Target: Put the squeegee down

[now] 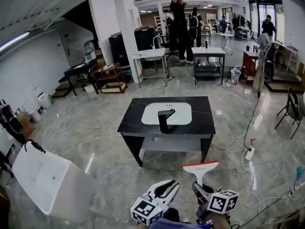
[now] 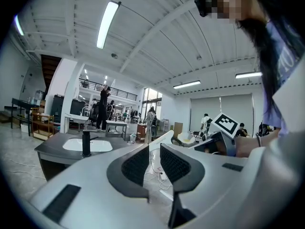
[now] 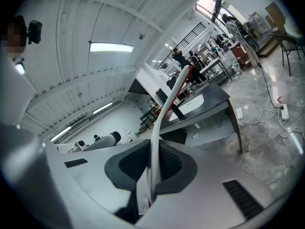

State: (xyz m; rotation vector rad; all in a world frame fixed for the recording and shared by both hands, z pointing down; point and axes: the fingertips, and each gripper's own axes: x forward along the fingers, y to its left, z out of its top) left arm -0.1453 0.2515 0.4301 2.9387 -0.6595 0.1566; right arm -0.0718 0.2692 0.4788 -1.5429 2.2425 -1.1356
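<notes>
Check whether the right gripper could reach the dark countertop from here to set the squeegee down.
Probably not yet. The right gripper, shut on the squeegee, is well short of the countertop, with a stretch of floor between them. Nothing blocks the way, so the person would likely need to step forward first.

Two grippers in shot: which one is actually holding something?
The right gripper: its jaws are shut on the white handle of the squeegee. The left gripper has its jaws apart with nothing between them.
</notes>
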